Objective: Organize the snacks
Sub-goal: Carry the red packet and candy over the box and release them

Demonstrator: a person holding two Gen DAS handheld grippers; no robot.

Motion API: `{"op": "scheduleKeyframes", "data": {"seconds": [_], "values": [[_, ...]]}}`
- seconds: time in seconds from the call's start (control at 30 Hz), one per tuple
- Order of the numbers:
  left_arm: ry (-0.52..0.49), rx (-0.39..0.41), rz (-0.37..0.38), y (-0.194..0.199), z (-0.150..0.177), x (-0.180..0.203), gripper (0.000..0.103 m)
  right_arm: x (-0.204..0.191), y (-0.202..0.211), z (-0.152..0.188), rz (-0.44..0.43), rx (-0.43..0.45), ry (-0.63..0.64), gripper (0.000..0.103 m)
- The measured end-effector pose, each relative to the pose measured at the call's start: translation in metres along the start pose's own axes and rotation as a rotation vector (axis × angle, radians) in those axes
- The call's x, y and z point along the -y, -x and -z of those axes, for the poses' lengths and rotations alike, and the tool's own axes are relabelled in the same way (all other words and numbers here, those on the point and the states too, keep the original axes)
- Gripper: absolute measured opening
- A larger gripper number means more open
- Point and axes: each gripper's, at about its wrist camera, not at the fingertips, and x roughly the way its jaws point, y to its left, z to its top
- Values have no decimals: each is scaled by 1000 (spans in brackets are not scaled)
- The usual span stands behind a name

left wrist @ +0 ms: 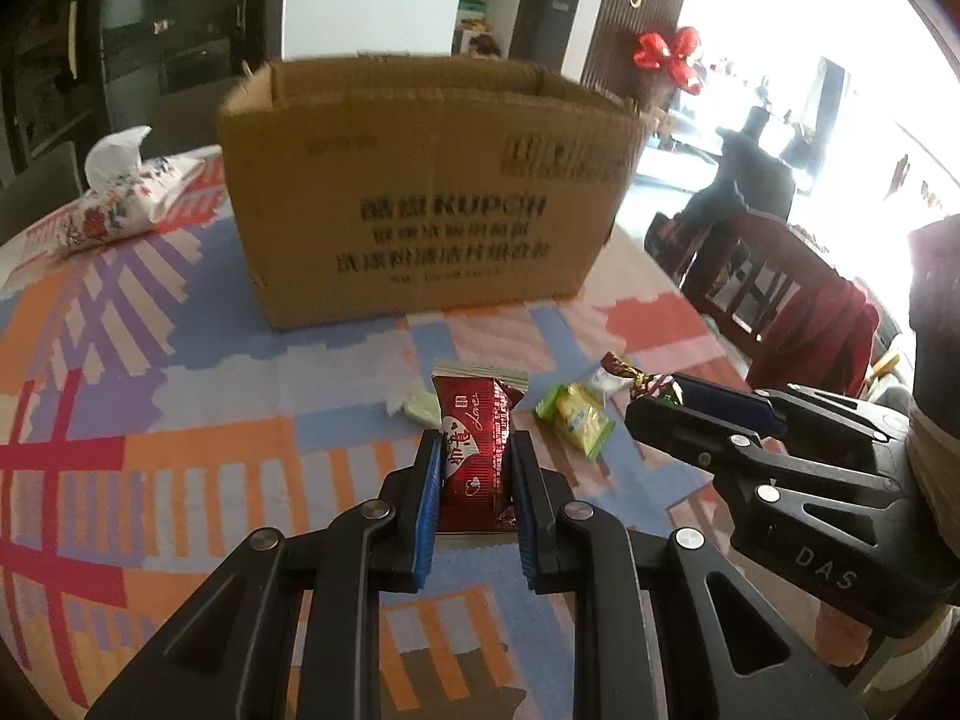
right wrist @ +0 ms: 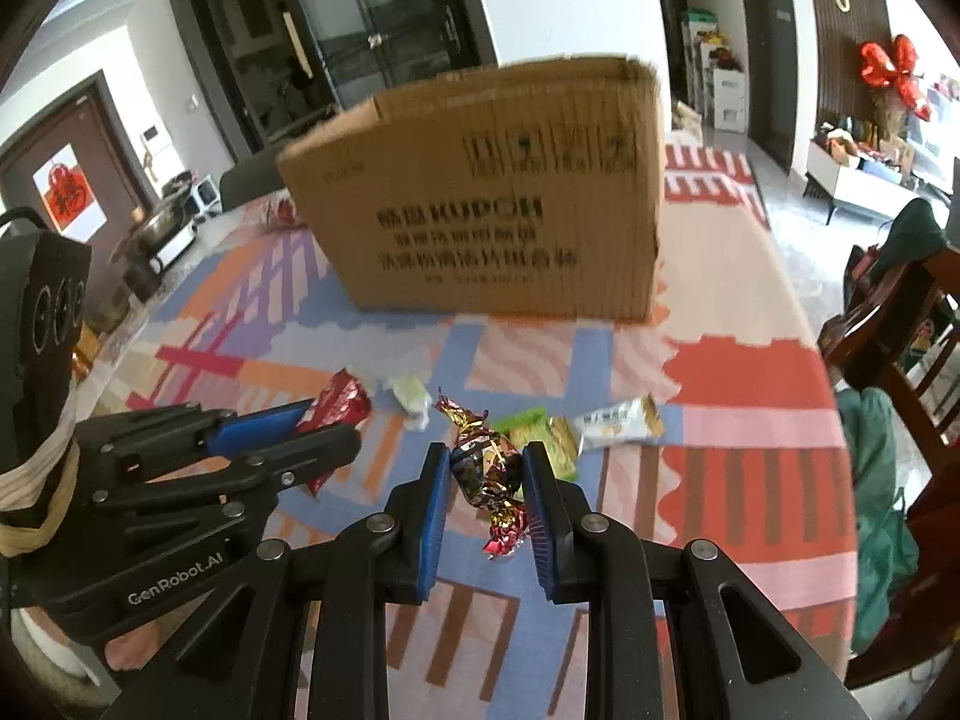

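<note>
My left gripper [left wrist: 474,456] is shut on a red snack packet [left wrist: 477,447] with white heart print, held just above the tablecloth. My right gripper [right wrist: 486,468] is shut on a twist-wrapped foil candy [right wrist: 486,468], gold and dark red. In the left wrist view the right gripper [left wrist: 654,399] sits to the right with the candy [left wrist: 630,375] at its tips. In the right wrist view the left gripper [right wrist: 324,426] holds the red packet [right wrist: 339,405] at left. An open cardboard box [left wrist: 420,192] stands behind; it also shows in the right wrist view [right wrist: 498,198].
On the patterned tablecloth [left wrist: 180,420] lie a green-yellow packet [left wrist: 576,414], a pale green candy [left wrist: 420,408] and, in the right wrist view, a white bar packet [right wrist: 618,423]. A tissue pack [left wrist: 126,192] lies far left. A wooden chair [left wrist: 774,294] stands right of the table.
</note>
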Motion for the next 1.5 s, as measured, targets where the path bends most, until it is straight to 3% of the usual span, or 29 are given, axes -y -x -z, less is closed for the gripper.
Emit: {"op": "scheduleKeyframes", "data": {"seconds": [0.53,0.97,1.23,1.5], "values": [[-34,192,-25,61,-41,5,23,-17,51,-43,0,181,19,26],[-71,331,-54,95,-94,1,23,-31,76,-90,5,299,59,26],[-87,351,-91,94,-126,-9,23,-34,77,-128,20,323,81,26],[-88,312,-117,77,-154,-21,22,-30,61,-165,28,290,84,26]]}}
